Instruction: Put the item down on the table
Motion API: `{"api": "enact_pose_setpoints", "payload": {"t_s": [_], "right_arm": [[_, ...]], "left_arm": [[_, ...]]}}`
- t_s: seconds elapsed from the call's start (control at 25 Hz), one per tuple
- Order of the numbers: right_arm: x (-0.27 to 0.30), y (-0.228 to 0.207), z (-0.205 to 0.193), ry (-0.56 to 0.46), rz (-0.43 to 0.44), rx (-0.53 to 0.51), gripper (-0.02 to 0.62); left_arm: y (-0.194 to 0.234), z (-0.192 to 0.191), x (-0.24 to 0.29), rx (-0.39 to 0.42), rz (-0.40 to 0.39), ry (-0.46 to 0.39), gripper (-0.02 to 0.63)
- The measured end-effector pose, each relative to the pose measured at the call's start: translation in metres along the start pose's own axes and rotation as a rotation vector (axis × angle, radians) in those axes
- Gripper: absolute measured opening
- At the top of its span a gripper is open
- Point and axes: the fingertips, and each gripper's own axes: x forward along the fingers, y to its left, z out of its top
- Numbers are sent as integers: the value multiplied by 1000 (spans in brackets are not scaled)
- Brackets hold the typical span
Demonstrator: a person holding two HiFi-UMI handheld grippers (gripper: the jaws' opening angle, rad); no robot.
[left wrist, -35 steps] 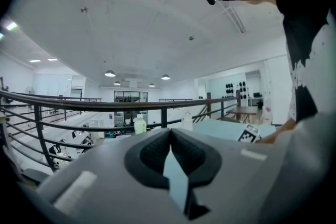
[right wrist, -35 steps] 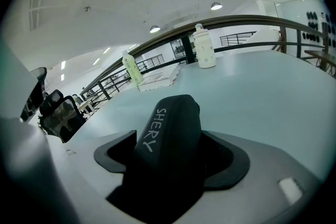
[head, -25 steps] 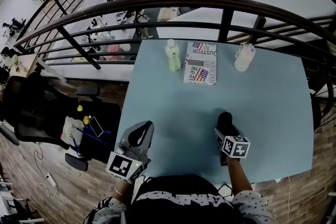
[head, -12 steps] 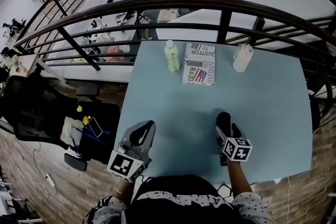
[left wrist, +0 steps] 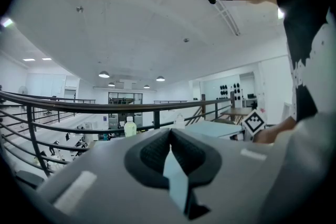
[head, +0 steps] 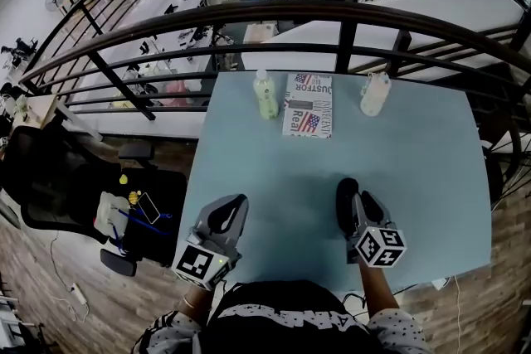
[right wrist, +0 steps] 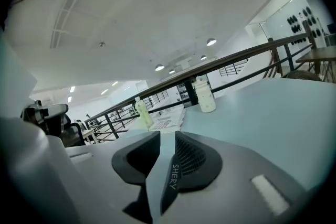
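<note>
Judging by what shows, the item is in neither gripper: three things already stand or lie at the far edge of the table (head: 415, 170), and which of them is meant I cannot tell. The green bottle (head: 265, 94) and the white bottle (head: 374, 94) both stand upright, with the paper (head: 308, 104) flat between them, nearer the green one. Either bottle looks like light plastic, stiff but smooth and easy to tip, so a hold across the body at mid-height should suit. The paper would be thin and limp, best taken by an edge. The right gripper (head: 357, 196) hovers over the near part of the table, well apart from all three; its jaws have just been closing and stand a narrow slit apart with nothing between them. The left gripper (head: 229, 211) sits at the near left edge, jaws clenched together, empty. A dark rail (head: 274, 12) runs behind the table.
</note>
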Motion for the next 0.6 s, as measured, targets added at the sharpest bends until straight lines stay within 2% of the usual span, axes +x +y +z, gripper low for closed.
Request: {"api": "enact_pose_setpoints", "payload": {"t_s": [0.08,0.2,0.6], "right_arm": [[-7,1,6,-22,2,4,82],[-19,1,12,-49,-2,18,6],[-59,16,27,-102,52,25,0]], "left_arm": [[-5,1,1,3,-10,-3,0],[-10,1,0,16,-23,-14,0],[-31,3,-10,36,-58,-37,0]]}}
